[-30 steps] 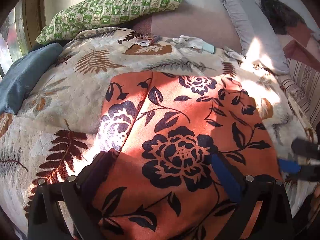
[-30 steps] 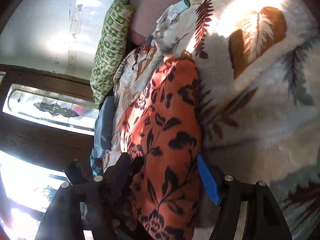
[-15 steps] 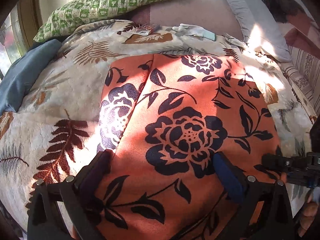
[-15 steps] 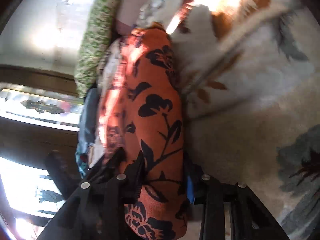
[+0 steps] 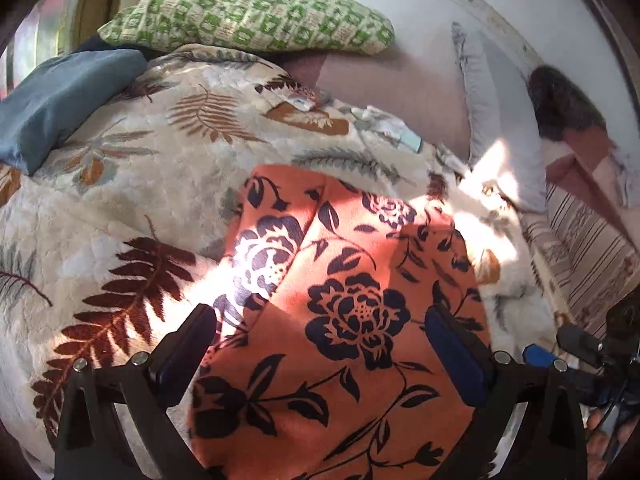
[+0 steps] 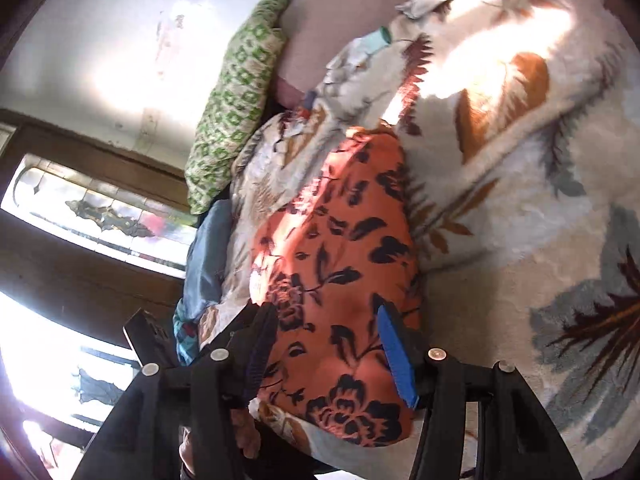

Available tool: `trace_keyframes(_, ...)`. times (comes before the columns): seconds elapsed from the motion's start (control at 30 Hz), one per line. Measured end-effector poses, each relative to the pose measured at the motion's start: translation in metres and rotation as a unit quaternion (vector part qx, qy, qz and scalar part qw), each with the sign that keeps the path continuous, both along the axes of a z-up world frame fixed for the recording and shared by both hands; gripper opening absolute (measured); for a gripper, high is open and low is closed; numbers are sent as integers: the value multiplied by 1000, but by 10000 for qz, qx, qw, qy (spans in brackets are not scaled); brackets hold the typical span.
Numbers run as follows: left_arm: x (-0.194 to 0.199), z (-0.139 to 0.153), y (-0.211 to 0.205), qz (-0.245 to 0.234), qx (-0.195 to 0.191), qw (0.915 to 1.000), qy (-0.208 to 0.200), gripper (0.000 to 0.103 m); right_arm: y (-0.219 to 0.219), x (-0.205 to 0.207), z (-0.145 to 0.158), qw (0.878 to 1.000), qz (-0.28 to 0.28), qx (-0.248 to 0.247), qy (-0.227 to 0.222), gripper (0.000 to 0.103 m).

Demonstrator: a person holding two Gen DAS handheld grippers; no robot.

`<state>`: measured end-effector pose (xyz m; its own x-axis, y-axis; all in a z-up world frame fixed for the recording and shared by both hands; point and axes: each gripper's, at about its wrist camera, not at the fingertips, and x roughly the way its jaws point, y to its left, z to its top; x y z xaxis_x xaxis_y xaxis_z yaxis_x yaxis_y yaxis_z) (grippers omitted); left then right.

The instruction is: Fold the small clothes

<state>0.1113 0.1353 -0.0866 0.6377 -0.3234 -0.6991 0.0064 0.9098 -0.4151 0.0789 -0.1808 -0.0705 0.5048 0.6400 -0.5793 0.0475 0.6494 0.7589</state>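
An orange garment with dark flower print (image 5: 352, 312) lies flat on a leaf-patterned blanket (image 5: 132, 184); it also shows in the right wrist view (image 6: 340, 256). My left gripper (image 5: 320, 340) is open above the garment's near part, one finger on each side of a large printed flower. My right gripper (image 6: 324, 344) is open over the garment's near right edge, and its fingers show at the right edge of the left wrist view (image 5: 576, 344). Neither holds cloth.
A green patterned pillow (image 5: 248, 16) lies at the head of the bed, a blue cushion (image 5: 52, 100) at the left, a grey pillow (image 5: 496, 112) and striped fabric (image 5: 580, 248) at the right. Small items (image 5: 384, 120) lie on the blanket behind the garment.
The right gripper was closed on the garment's edge half a second ago and now stands open. The left gripper has drawn back and tilted, so the garment looks smaller and farther.
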Motion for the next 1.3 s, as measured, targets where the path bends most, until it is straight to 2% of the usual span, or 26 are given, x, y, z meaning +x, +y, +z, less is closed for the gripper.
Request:
trace_keyframes(0.07, -13, 12, 25, 301, -309, 9989, -183, 103, 18, 6, 13, 9990, 341, 76, -268, 69)
trace_keyframes(0.13, -25, 11, 50, 524, -717, 9960, -77, 103, 36, 17, 8, 9978, 579, -54, -319, 72)
trace_keyframes(0.23, -33, -7, 75, 557, -1455, 9872, 351, 103, 48, 42, -37, 9960, 664, -508, 314, 72)
trace_keyframes(0.27, -35, -13, 81, 584, -1602, 9843, 456, 103, 46, 47, -49, 9966, 653, -350, 366, 72)
trace_keyframes(0.3, -35, -19, 85, 628, -1659, 9824, 586, 103, 43, 48, -51, 9978, 586, -189, 240, 72)
trace_keyframes(0.4, -30, -35, 90, 651, -1737, 9785, 900, 103, 37, 51, -54, 9976, 567, 11, 388, 70)
trace_keyframes(0.53, -17, -54, 73, 189, -2074, 9692, 1314, 103, 24, 57, -68, 9955, 440, 494, 675, 65)
trace_keyframes(0.63, -8, -62, 60, 21, -2079, 9668, 1485, 103, 26, 57, -70, 9953, 508, 485, 665, 63)
trace_keyframes(0.67, -6, -61, 59, -90, -2219, 9637, 1484, 102, 26, 56, -69, 9954, 520, 469, 650, 63)
trace_keyframes(0.7, -5, -61, 58, -205, -2519, 9559, 1498, 101, 25, 56, -69, 9955, 517, 473, 644, 63)
trace_keyframes(0.73, -5, -59, 58, -270, -2785, 9486, 1479, 91, 24, 55, -69, 9954, 516, 479, 643, 63)
trace_keyframes(0.77, -6, -57, 58, -347, -2861, 9470, 1420, 66, 24, 55, -69, 9954, 521, 478, 641, 63)
trace_keyframes(0.8, -5, -55, 56, -430, -2866, 9467, 1409, 50, 24, 55, -69, 9954, 529, 476, 638, 63)
trace_keyframes(0.83, -4, -60, 56, -433, -2912, 9434, 1529, 27, 24, 55, -69, 9954, 538, 470, 635, 63)
trace_keyframes(0.93, -1, -92, 63, -92, -2990, 9313, 2080, 23, 22, 55, -70, 9951, 585, 486, 625, 62)
trace_keyframes(0.97, -2, -88, 63, -66, -2833, 9367, 2057, 23, 23, 55, -70, 9950, 614, 465, 634, 60)
trace_keyframes(1.03, -3, -49, 41, -259, -1430, 9759, 1627, 24, 25, 55, -69, 9951, 670, 373, 630, 59)
trace_keyframes(1.07, -5, -31, 25, -443, -876, 9855, 1383, 24, 25, 55, -68, 9951, 673, 353, 629, 59)
trace_keyframes(1.1, -5, -18, 15, -642, -673, 9885, 1189, 25, 25, 55, -68, 9951, 662, 352, 639, 59)
trace_keyframes(1.13, -3, -9, 12, -798, -706, 9885, 1069, 37, 24, 55, -69, 9950, 652, 381, 648, 59)
trace_keyframes(1.17, 1, -3, 15, -867, -906, 9873, 980, 50, 23, 55, -70, 9948, 644, 437, 650, 59)
trace_keyframes(1.2, 8, 0, 23, -852, -1216, 9848, 898, 57, 21, 55, -71, 9946, 632, 497, 649, 59)
trace_keyframes(1.27, 23, -1, 47, -592, -1776, 9785, 863, 90, 19, 54, -72, 9943, 631, 568, 651, 59)
trace_keyframes(1.3, 31, -5, 57, -456, -1965, 9750, 936, 95, 20, 55, -72, 9941, 656, 571, 652, 59)
